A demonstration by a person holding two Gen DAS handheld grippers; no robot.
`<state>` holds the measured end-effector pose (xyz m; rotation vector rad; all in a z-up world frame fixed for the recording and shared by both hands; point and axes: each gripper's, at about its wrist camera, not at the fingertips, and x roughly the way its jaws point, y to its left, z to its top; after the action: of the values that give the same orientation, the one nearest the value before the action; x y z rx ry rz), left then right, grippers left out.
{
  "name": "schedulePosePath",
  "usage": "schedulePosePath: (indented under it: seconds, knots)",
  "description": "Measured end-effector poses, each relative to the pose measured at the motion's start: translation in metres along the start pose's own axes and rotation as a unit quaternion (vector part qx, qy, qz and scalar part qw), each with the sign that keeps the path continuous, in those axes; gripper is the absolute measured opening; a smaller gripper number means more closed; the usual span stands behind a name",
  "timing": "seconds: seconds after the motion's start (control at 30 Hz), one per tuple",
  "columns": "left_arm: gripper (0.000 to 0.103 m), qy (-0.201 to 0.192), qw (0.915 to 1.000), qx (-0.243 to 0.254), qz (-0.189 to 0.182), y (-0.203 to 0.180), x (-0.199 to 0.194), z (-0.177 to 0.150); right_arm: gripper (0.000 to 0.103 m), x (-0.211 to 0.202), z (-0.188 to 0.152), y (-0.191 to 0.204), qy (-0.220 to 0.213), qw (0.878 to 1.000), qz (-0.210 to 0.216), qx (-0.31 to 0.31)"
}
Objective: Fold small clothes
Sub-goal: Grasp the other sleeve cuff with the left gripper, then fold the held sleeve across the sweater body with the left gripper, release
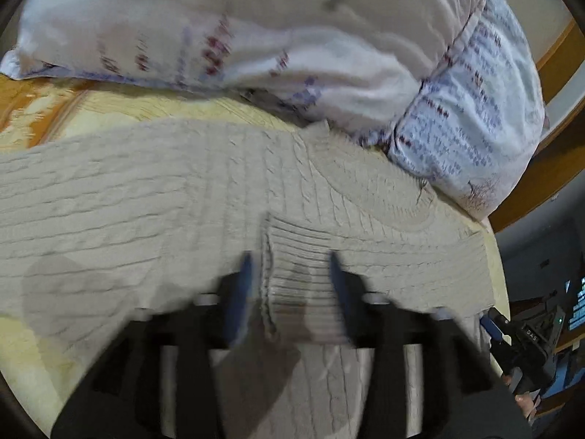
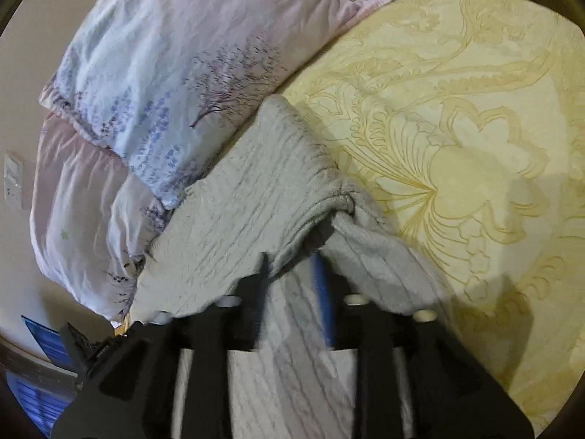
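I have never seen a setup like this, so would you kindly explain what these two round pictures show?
There is no robot here: a person holds a two-finger gripper in each hand, and a fisheye camera on each looks along its fingers, hence the round, bent pictures. One picture is from the left gripper, the other from the right gripper. Both look down on a bed with a yellow patterned bedspread and a floral duvet. A grey cable-knit sweater lies on the bedspread for folding. The left jaws stand apart over its ribbed cuff, not pinching. The right jaws are also apart, with knit between them; no firm grip shows.
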<state>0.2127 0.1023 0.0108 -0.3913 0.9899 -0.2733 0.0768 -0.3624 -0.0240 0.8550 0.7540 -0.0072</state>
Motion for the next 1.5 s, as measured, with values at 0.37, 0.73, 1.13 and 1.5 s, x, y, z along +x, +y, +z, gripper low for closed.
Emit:
schedulePosePath:
  seconds: [0.37, 0.73, 1.13, 1.5]
  knots:
    - [0.062, -0.091, 0.9828, -0.157, 0.035, 0.132, -0.129, -0.038, 0.045, -0.013, -0.020, 0.062, 0.002, 0.990, 0.023, -0.142]
    - [0.049, -0.140, 0.9211, -0.359, 0.054, 0.244, -0.162, -0.066, 0.060, 0.010, -0.041, 0.083, 0.048, 0.984, 0.032, -0.171]
    - [0.038, -0.193, 0.8793, -0.435, 0.018, 0.281, -0.164, -0.063, 0.062, 0.010, -0.037, 0.077, 0.050, 0.985, 0.030, -0.163]
    - [0.008, -0.224, 0.8505, -0.476, -0.011, 0.308, -0.163, -0.076, 0.062, 0.010, -0.030, 0.064, 0.054, 0.987, 0.031, -0.149]
